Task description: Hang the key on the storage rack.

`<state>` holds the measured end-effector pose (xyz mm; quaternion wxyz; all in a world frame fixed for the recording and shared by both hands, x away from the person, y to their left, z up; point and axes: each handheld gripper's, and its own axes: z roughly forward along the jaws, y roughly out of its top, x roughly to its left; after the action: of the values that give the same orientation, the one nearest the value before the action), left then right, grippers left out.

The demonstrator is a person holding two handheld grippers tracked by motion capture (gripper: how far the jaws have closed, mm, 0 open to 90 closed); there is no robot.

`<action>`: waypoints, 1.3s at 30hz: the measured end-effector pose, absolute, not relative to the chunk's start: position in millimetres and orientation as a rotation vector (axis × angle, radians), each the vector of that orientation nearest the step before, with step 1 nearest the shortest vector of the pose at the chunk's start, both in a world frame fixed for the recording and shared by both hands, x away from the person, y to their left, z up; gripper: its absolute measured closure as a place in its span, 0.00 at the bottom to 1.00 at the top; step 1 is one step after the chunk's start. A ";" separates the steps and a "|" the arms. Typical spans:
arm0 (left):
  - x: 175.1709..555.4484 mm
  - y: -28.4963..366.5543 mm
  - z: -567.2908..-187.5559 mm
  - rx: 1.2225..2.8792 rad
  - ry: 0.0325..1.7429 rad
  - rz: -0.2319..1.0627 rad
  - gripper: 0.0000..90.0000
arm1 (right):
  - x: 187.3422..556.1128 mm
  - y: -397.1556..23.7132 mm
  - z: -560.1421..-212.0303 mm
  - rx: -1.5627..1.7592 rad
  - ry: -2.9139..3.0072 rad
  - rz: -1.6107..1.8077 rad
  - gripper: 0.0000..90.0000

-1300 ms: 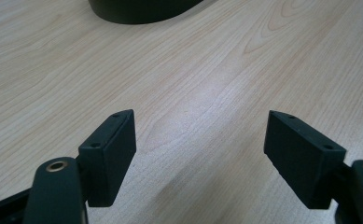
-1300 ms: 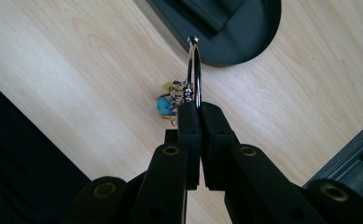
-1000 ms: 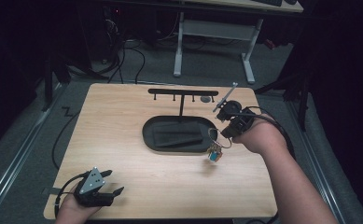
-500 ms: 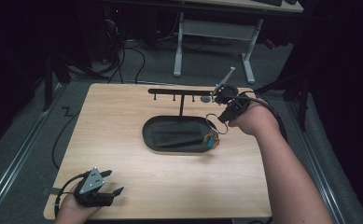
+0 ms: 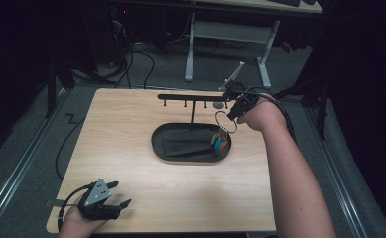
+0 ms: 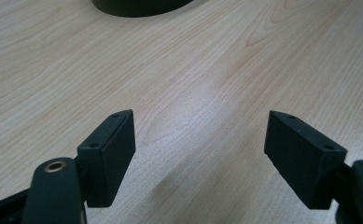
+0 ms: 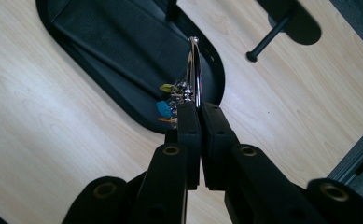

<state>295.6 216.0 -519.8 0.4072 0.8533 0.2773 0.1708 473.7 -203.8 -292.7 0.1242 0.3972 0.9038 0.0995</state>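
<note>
The right tool (image 5: 232,113) is clamped on a metal key ring (image 5: 226,120), its keys (image 5: 220,143) dangling over the right end of the black oval tray (image 5: 180,148). The hook rack (image 5: 193,97) stands just beyond and slightly left, its bar running crosswise. The left tool (image 6: 200,154) rests wide open, well apart on the surface (image 5: 131,124).
</note>
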 end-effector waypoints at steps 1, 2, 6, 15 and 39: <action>295.7 216.4 -519.7 2.144 0.701 0.426 0.28 | 476.1 -204.5 -293.3 1.175 2.630 0.292 0.98; 295.9 216.9 -518.9 2.139 0.703 0.416 0.28 | 478.5 -205.4 -293.9 1.181 2.624 0.290 0.98; 296.1 217.1 -518.5 2.121 0.707 0.406 0.28 | 488.6 -211.0 -296.0 1.200 2.601 0.300 0.98; 296.6 216.2 -520.1 2.133 0.704 0.401 0.28 | 504.5 -214.7 -304.9 1.214 2.582 0.268 0.98; 296.3 216.9 -521.6 2.141 0.703 0.390 0.28 | 524.7 -211.7 -309.3 1.234 2.475 0.279 0.90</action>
<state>296.3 216.9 -521.6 0.4145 0.8519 0.2800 0.1553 524.7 -211.7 -309.3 0.1801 0.4369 0.8758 0.0986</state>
